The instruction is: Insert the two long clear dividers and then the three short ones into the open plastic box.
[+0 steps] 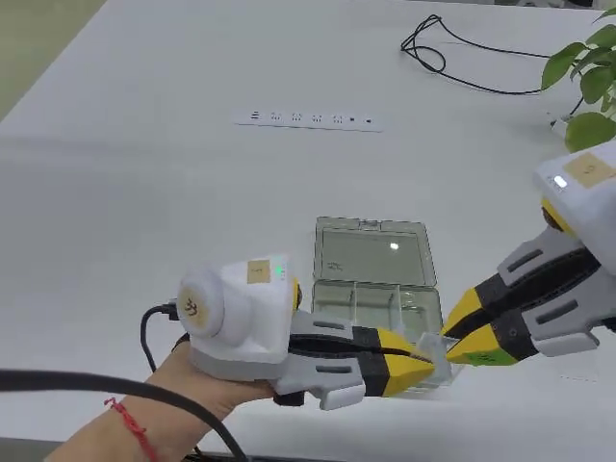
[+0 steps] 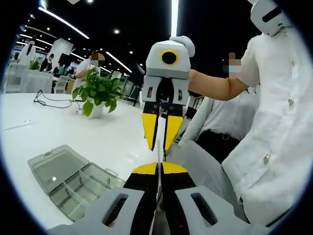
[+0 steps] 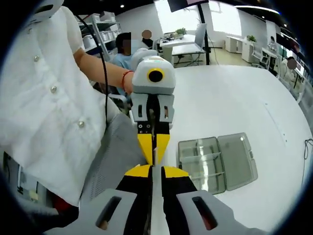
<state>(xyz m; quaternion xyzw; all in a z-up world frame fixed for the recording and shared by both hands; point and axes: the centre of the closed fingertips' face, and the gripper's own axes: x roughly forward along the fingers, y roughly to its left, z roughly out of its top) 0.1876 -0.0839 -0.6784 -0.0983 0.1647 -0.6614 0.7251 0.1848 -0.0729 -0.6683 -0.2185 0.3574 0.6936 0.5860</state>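
Sharing one clear divider (image 1: 438, 347), left gripper (image 1: 423, 360) and right gripper (image 1: 452, 339) each pinch an end at the box's (image 1: 373, 255) five o'clock, likely to square it.

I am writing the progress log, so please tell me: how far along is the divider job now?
Partly done. The open plastic box already shows compartments, so some dividers stand inside; I cannot count them. In hand: the left tongs and right tongs meet tip to tip, both shut on one clear divider, beside the box's near corner. Left: seating this piece and any others remaining.
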